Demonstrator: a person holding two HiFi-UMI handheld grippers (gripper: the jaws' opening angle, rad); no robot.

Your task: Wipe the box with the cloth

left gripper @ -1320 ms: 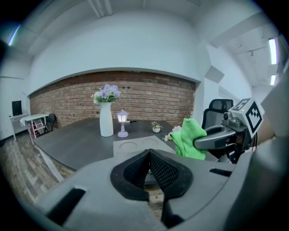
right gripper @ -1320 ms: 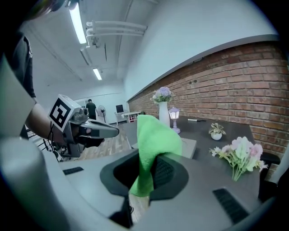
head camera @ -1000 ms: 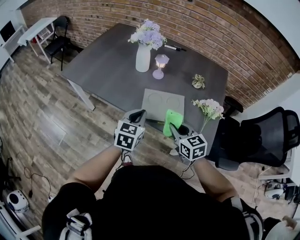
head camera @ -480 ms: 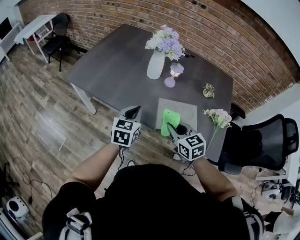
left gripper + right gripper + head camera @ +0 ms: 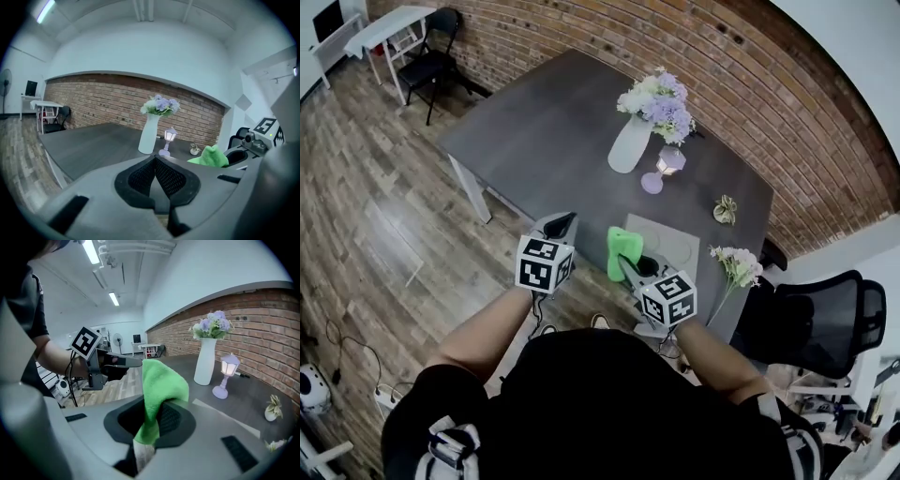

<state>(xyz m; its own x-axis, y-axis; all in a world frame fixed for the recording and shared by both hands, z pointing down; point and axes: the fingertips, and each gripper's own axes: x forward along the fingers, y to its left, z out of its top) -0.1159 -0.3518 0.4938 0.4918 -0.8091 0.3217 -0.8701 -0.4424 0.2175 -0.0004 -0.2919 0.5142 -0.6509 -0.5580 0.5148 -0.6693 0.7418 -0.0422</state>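
Observation:
A flat grey box (image 5: 677, 240) lies near the front edge of the dark table (image 5: 544, 122); in the right gripper view only its pale edge (image 5: 224, 415) shows. My right gripper (image 5: 625, 263) is shut on a bright green cloth (image 5: 620, 249), held in the air at the box's near left corner. The cloth (image 5: 163, 383) bunches up out of the right gripper (image 5: 152, 414) between its closed jaws. My left gripper (image 5: 562, 222) hovers left of the box, over the table's edge. In its own view the left gripper (image 5: 154, 163) is shut with nothing in it, and the cloth (image 5: 211, 156) shows at the right.
Behind the box stand a white vase of lilac flowers (image 5: 635, 139) and a small purple lantern (image 5: 655, 178). A small plant (image 5: 726, 210) and a flower sprig (image 5: 736, 267) lie at the right. A black office chair (image 5: 811, 328) stands at the table's right, and a brick wall (image 5: 722, 56) runs behind.
The head view has swung, so the table sits further right in frame. My right gripper with the cloth has shifted from the box's near right to its near left corner. Both grippers stay shut.

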